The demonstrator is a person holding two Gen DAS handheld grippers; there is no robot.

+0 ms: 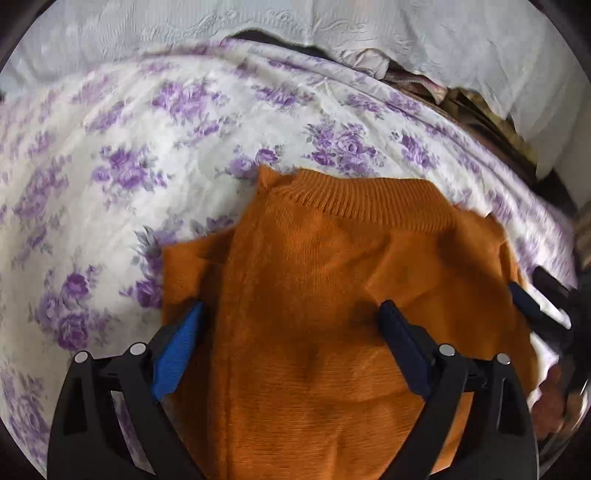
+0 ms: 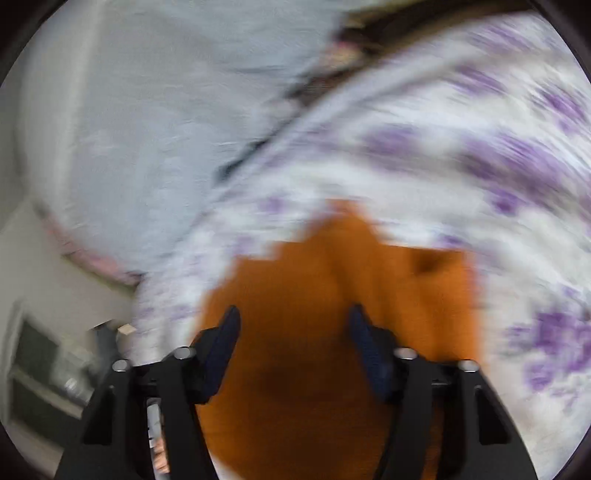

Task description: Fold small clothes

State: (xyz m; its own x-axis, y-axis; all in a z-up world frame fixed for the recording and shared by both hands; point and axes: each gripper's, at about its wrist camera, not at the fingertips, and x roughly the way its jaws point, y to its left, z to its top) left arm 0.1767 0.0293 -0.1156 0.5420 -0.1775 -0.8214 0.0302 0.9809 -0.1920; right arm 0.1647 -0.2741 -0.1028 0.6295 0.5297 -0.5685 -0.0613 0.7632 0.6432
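On my left gripper (image 1: pixel 291 332) the fingers (image 1: pixel 177 343) stand wide apart, one blue pad on each side, and neither pad presses on anything. Directly under and between them lies the orange knit sweater (image 1: pixel 314 295), spread over the bed. The outer finger sits over the sweater's near left edge and the inner one over its middle. A ribbed band (image 1: pixel 369 199) runs across the sweater's far end, and a folded flap of the same knit lies along its left side.

My right gripper (image 2: pixel 291 332) shows in its own camera through heavy blur. Its fingers (image 2: pixel 221 343) are parted, narrower than the left pair, with orange knit filling the gap between them. I see no pad closed on the cloth, though the blur keeps me from judging contact finely. In the left camera, a blue pad and a black finger of this gripper show at the sweater's right edge.

Around the sweater is the floral bed sheet (image 1: pixel 147 147), white with purple roses and lightly creased. Beyond the sheet, at the far side, a pale embossed cover (image 1: pixel 369 29) is draped, with darker fabrics tucked under its edge. The right camera's lower left corner shows some room furniture, too smeared to identify.
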